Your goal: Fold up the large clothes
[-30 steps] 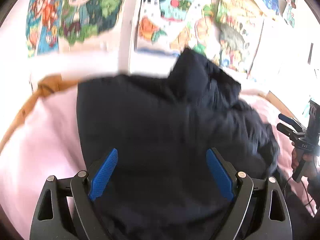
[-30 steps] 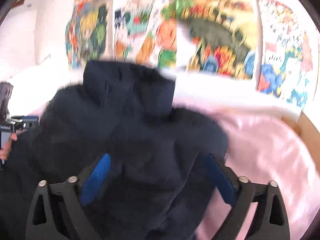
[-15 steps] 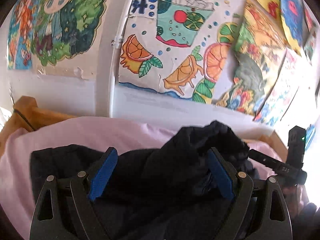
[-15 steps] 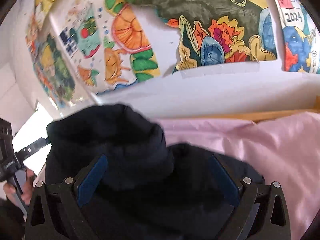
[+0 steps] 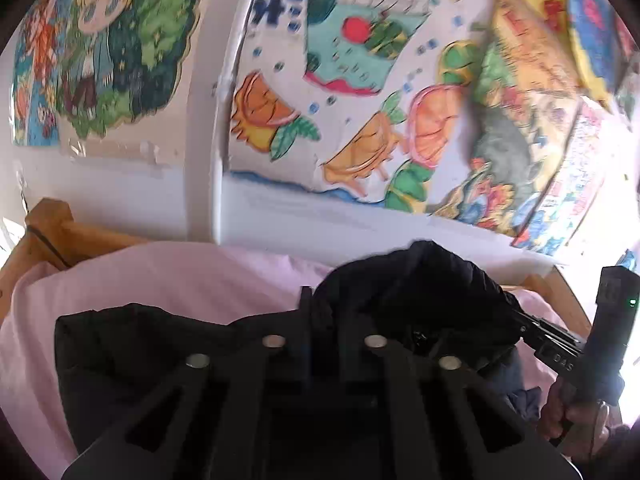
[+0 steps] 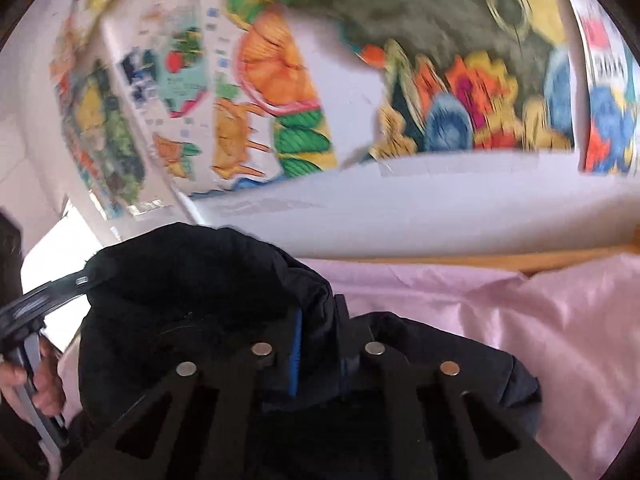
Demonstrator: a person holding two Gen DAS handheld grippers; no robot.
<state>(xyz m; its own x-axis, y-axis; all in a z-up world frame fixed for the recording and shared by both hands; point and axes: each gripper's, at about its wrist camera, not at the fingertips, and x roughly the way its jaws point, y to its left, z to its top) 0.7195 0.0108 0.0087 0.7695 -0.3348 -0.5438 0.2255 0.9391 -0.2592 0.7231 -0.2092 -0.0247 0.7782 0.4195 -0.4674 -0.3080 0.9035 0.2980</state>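
Observation:
A dark navy padded jacket [image 5: 132,344] lies bunched on a pink sheet [image 5: 180,276], its collar end raised into a hump [image 5: 424,276]. My left gripper [image 5: 322,314] is shut on a fold of the jacket near that hump. In the right wrist view my right gripper [image 6: 320,328] has jacket [image 6: 192,280] cloth between its jaws, which are closing; one blue pad [image 6: 295,354] presses against the fabric. Each gripper shows in the other's view, the right gripper [image 5: 522,322] and the left gripper [image 6: 84,280], both reaching into the collar hump from opposite sides.
The pink sheet [image 6: 552,320] covers a bed with a wooden frame [image 5: 52,224] along its far edge. Close behind rises a white wall with colourful drawings [image 5: 352,80]. A hand [image 5: 568,408] holds the right gripper's handle; another hand [image 6: 44,392] holds the left one.
Both grippers went from wide open over the jacket to closed on its cloth. They moved toward the wall end of the bed and the collar end now sits bunched between them.

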